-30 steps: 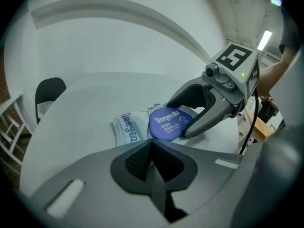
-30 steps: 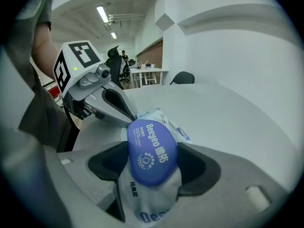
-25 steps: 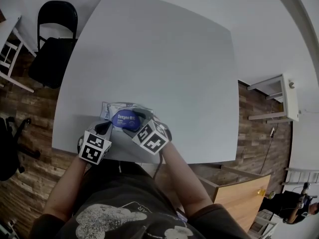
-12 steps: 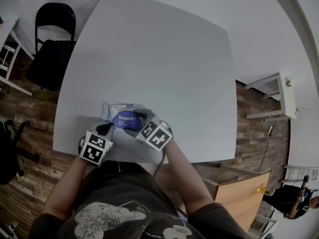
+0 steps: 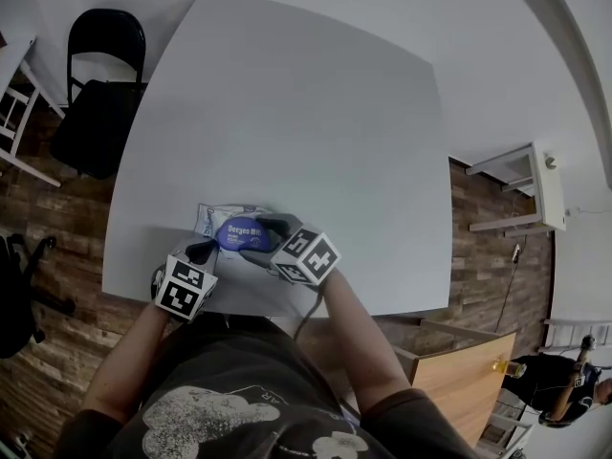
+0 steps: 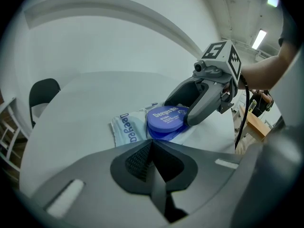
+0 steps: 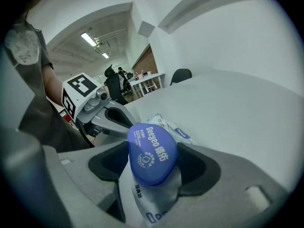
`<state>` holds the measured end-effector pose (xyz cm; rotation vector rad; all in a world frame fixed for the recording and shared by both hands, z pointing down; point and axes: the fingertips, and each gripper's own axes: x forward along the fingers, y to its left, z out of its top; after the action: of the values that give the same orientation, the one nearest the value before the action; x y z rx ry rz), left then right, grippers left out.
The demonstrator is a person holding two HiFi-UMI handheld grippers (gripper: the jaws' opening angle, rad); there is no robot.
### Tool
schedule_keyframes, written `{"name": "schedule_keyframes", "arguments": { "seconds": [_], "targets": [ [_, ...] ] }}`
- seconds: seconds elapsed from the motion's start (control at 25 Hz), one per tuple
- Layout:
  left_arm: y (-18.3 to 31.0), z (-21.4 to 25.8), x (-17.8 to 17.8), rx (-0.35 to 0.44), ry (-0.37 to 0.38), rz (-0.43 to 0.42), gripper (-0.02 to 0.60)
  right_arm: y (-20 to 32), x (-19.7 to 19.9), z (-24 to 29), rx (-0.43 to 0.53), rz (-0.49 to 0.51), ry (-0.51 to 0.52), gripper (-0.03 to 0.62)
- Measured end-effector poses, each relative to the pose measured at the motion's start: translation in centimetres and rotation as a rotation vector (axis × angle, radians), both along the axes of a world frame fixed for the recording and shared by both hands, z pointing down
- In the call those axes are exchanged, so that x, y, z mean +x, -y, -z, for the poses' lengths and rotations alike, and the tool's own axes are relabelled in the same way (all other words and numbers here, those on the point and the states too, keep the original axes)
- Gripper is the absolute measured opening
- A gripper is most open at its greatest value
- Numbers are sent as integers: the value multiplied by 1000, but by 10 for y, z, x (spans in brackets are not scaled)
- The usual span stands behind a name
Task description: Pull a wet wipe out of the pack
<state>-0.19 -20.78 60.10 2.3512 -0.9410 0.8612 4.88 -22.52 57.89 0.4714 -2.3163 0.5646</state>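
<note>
Right tongs (image 7: 154,165) now astride wipe pack (image 7: 148,198)

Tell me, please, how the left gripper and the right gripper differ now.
The left gripper has its jaws shut together, with nothing visible between them; the right gripper holds the blue lid of the wet wipe pack between its jaws. The left gripper sits at the pack's edge; the right gripper reaches over its middle. Both point at the pack.
</note>
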Motion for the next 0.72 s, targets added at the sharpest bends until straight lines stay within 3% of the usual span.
{"name": "schedule_keyframes", "arguments": {
  "seconds": [0.12,0.28,0.48,0.6,0.64,0.72],
  "targets": [
    [-1,-1,0,-9,4,-2,18,-1,-2,4,57,7,-37,310],
    [1,-1,0,3,8,-6,18,-3,-4,12,212,23,-109,308],
    [3,0,-1,20,18,-10,18,3,1,32,321,-59,-52,302],
    [4,-1,-2,32,28,-11,18,8,6,43,388,-83,-57,213],
    [4,-1,-2,32,27,-10,18,11,9,45,426,-85,-81,101],
    [4,-1,-1,28,19,-9,18,18,11,46,488,-85,-116,92]
  ]
}}
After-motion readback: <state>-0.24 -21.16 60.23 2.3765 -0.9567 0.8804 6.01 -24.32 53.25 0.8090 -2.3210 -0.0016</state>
